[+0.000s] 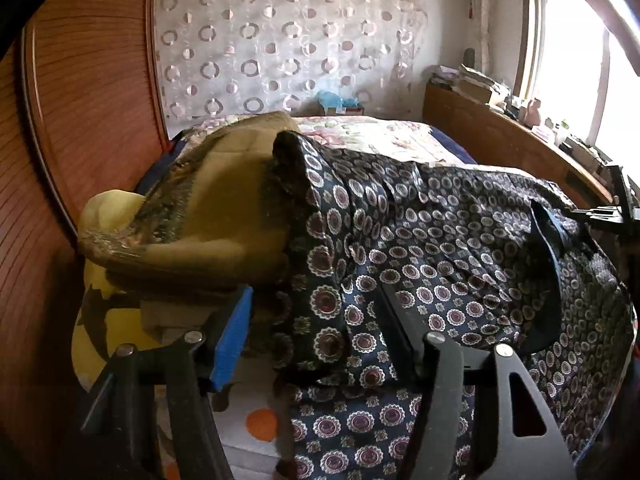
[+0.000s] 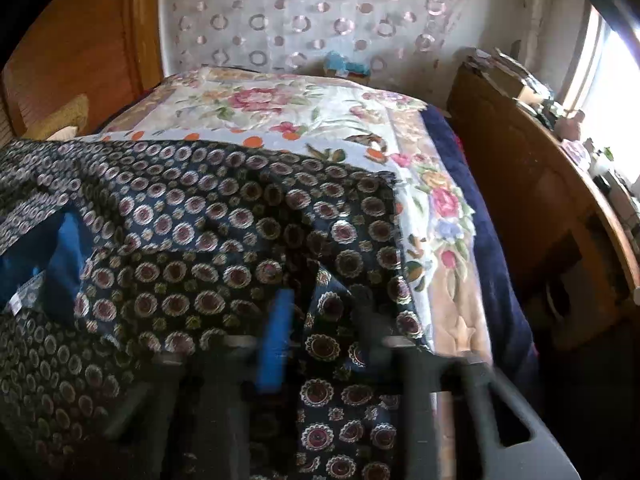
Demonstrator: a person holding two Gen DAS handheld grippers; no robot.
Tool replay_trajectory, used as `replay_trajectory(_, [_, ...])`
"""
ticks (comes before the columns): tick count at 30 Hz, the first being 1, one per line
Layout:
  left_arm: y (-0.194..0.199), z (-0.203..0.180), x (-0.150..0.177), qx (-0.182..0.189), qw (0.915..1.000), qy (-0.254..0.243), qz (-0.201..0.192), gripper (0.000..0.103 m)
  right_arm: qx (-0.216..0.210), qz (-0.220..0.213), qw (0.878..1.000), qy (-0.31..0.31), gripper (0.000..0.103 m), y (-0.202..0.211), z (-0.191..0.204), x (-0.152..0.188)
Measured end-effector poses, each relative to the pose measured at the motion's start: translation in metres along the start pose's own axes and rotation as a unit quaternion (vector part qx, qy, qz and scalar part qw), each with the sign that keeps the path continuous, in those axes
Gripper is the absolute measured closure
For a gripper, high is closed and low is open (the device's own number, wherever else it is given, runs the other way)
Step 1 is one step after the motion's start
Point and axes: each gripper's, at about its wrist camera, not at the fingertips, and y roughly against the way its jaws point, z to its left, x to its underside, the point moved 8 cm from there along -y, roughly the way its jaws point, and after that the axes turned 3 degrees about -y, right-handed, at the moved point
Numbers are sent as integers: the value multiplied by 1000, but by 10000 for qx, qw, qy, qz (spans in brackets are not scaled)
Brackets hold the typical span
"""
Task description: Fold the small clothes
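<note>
A dark navy garment with round medallion print lies spread over the bed; it also fills the right wrist view, with a blue inner lining showing at the left. My left gripper has the garment's left edge bunched between its blue-padded finger and its black finger, and looks shut on it. My right gripper holds a fold of the same garment near its right edge; the view is blurred. The right gripper also shows at the far right of the left wrist view.
An olive-brown folded cloth and a yellow item are piled at the garment's left. The bed has a floral cover. A wooden headboard stands left, a cluttered wooden shelf right under a window.
</note>
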Motion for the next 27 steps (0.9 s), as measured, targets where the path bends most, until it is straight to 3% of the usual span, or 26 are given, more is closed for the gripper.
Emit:
replay_trajectory(2, [-2, -1, 0, 2, 10000, -13, 19, 44, -129, -162, 9998, -34, 102, 5, -2, -3])
replay_trajectory(5, [-2, -1, 0, -13, 10000, -16, 27, 50, -508, -854, 9946, -311, 102, 40, -7, -8])
replay_trajectory(7, [-1, -2, 0, 14, 10000, -21, 23, 59, -615, -1167, 9898, -536, 102, 63, -16, -8])
replay_trajectory(9, [0, -3, 0, 43, 10000, -30, 45, 79, -672, -1388, 9860, -638, 102, 83, -24, -3])
replay_trajectory(12, [-1, -5, 0, 106, 9999, -79, 110, 97, -656, -1341, 9867, -641, 102, 94, -32, 10])
replay_trajectory(19, [30, -27, 2, 631, 9980, -34, -33, 101, -419, -1098, 9920, -469, 102, 83, -38, 22])
replay_trajectory(21, [43, -35, 3, 784, 9969, 1, -86, 101, -297, -1027, 9932, -465, 89, 78, -37, 18])
replay_trajectory(23, [51, -37, 3, 872, 9961, 98, -126, 101, -335, -951, 9939, -436, 59, 67, -25, 8])
replay_trajectory(25, [55, -39, 2, 930, 9953, 196, -170, 101, -368, -877, 9947, -398, 52, 59, -19, 4])
replay_trajectory(27, [53, -41, 3, 828, 9963, 176, -154, 101, -280, -755, 9963, -314, 52, 50, -15, 2])
